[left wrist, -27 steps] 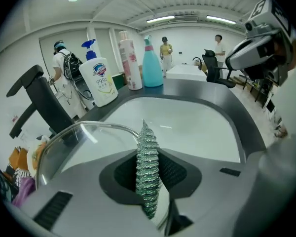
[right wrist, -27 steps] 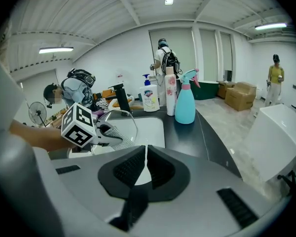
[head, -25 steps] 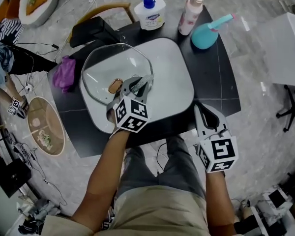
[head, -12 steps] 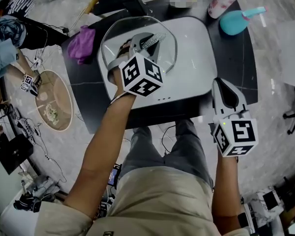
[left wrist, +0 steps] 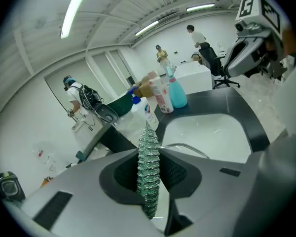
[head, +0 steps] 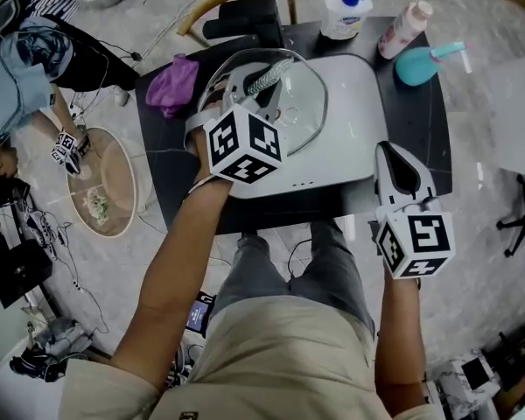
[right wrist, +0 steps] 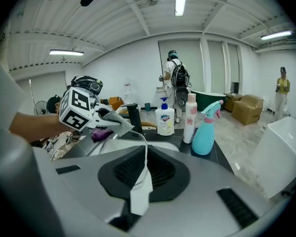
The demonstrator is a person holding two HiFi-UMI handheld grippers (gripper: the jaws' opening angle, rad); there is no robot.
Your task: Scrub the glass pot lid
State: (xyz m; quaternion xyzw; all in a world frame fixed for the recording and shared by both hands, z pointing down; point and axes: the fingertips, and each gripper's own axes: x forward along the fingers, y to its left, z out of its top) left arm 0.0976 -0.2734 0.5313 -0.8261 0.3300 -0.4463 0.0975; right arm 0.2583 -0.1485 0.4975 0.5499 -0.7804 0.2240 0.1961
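The glass pot lid (head: 299,103) lies over the left part of a white basin (head: 350,138). My left gripper (head: 255,90) hovers over the lid, shut on a silvery-green mesh scrubber (head: 269,77) that sticks out between its jaws. In the left gripper view the scrubber (left wrist: 149,172) stands on edge in the shut jaws, with the lid's rim (left wrist: 187,148) just beyond. My right gripper (head: 391,157) hangs at the table's front right edge, away from the lid, jaws together and nothing held. The right gripper view shows the scrubber (right wrist: 116,123) above the lid's rim (right wrist: 140,139).
A soap pump bottle (head: 346,14), a pink bottle (head: 402,26) and a teal spray bottle (head: 420,64) stand along the far edge of the black table (head: 420,160). A purple cloth (head: 177,86) lies left of the basin. A chair (head: 245,16) stands behind.
My left gripper has slid further across the lid with the scrubber. The right gripper has stayed by the table's front edge. My head view has shifted.
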